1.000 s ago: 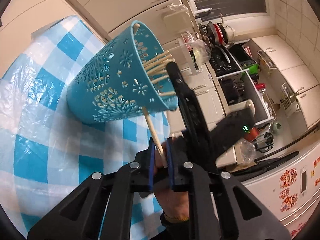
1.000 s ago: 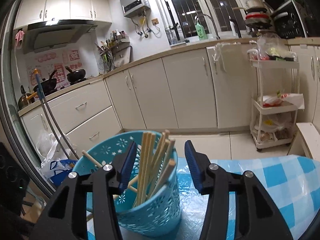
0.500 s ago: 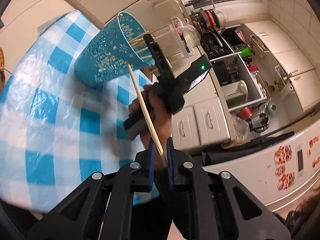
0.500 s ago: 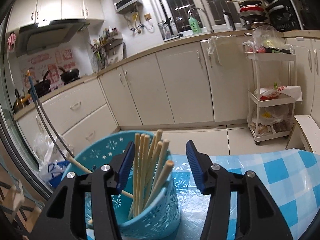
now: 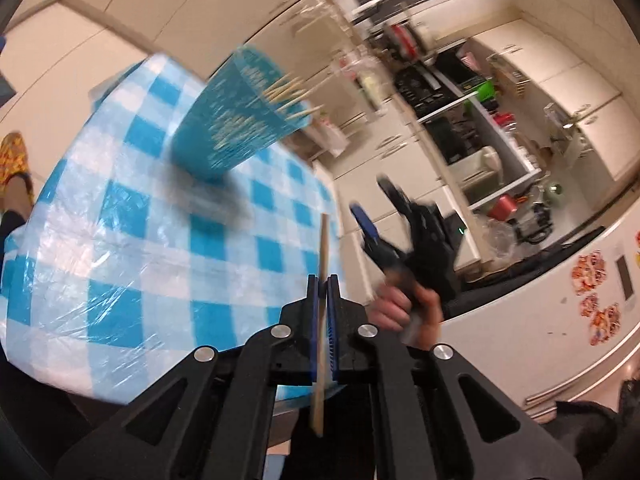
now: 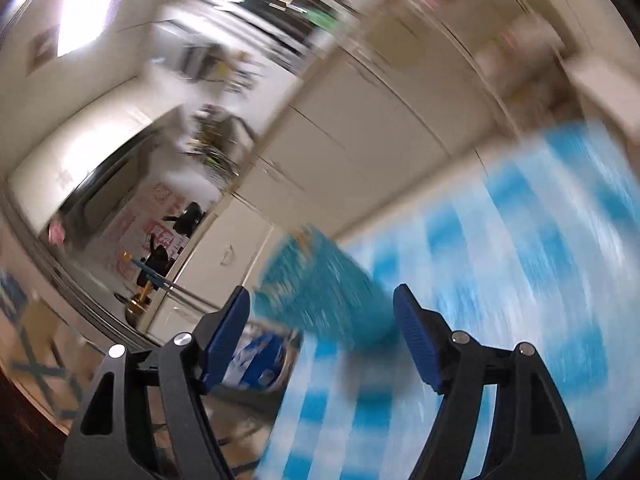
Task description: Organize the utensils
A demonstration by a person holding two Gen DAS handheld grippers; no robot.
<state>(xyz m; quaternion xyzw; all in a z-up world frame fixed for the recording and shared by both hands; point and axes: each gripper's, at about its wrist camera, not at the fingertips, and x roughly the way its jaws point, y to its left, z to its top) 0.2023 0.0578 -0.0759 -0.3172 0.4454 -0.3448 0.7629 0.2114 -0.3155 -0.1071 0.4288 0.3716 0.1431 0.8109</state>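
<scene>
A: You're working over the checked table [image 5: 132, 248]. The blue cup [image 5: 236, 120] is standing near its far edge, a bundle of chopsticks [image 5: 290, 96] poking out of the rim.

B: Grippers?

A: Left gripper [image 5: 324, 312] is clamped tight on one chopstick [image 5: 323, 280], stick running up between the pads and hanging out below. Right gripper [image 6: 322, 332] has just been opening; its jaws are spread with nothing between them. The cup is sitting beyond them, blurred.

B: So how am I placing this one?

A: I'd say you're carrying it to the cup. Keep the clamp on, tilt the stick tip-down over the rim, release only once it's inside.
</scene>
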